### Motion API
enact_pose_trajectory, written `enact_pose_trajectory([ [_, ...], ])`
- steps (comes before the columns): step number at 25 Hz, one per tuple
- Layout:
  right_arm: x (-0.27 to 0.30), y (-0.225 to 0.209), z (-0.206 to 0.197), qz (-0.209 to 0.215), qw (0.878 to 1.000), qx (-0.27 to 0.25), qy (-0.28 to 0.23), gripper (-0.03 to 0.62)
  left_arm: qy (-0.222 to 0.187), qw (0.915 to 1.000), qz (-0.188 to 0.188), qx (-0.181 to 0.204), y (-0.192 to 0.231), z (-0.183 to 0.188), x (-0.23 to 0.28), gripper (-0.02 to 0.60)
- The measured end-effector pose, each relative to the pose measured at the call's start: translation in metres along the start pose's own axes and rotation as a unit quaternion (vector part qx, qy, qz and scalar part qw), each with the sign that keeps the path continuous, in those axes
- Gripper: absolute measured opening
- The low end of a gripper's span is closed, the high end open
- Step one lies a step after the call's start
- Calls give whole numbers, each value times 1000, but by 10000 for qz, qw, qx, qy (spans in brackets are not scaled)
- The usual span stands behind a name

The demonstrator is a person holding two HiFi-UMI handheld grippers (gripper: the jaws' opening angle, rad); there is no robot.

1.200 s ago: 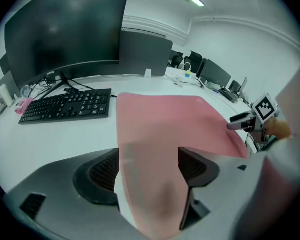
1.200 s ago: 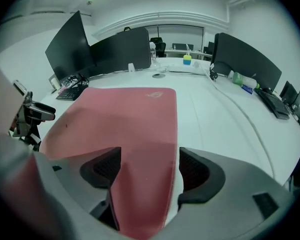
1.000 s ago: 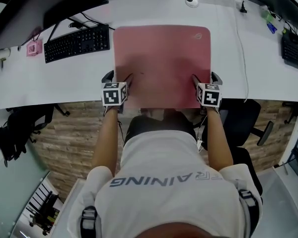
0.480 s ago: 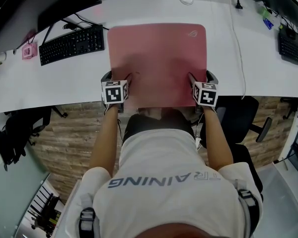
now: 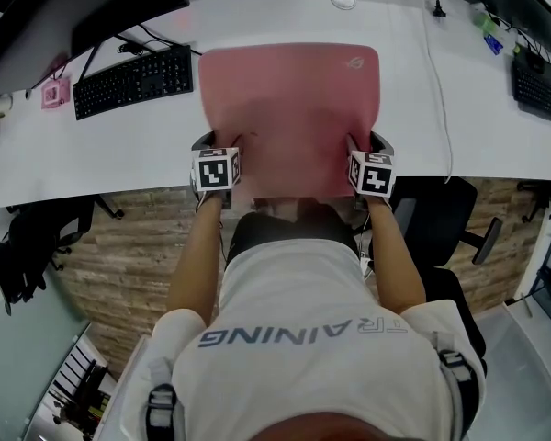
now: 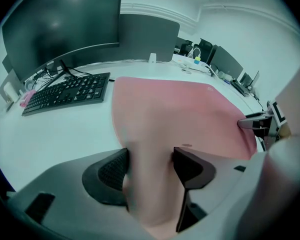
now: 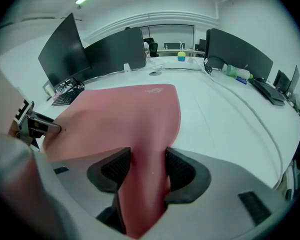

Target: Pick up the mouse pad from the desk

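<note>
Jaws of the left gripper (image 6: 149, 165) and the right gripper (image 7: 148, 168) have just been closing and now pinch folds at the near corners of the large pink rectangular fabric mouse pad (image 5: 289, 99). Its near edge is drawn narrower than a second ago, and the rest lies on the white desk (image 5: 119, 150). With both grips apparently secure, lifting looks next.

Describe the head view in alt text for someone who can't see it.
From above: the person's left gripper and right gripper pinch the near corners of a pink rectangular mouse pad on a white desk, their jaws having just been closing on it. A black keyboard lies to its left.
</note>
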State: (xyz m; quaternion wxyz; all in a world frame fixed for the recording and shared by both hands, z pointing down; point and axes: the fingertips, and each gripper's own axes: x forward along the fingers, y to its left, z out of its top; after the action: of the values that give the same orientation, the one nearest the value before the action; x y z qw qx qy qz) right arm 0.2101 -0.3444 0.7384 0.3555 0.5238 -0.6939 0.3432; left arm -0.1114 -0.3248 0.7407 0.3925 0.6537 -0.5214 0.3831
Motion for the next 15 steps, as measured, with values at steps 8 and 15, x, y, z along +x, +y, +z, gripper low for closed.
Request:
enact_pose_trajectory([
  [8,-9,19,4,83,9995,-249,-161,108,-149,9996,-206,134,-19,1,-9,175],
  [15,-27,27,19,225,9991,-5,-360,64,-479,9962,-720,-128,-26,15,-30,127],
])
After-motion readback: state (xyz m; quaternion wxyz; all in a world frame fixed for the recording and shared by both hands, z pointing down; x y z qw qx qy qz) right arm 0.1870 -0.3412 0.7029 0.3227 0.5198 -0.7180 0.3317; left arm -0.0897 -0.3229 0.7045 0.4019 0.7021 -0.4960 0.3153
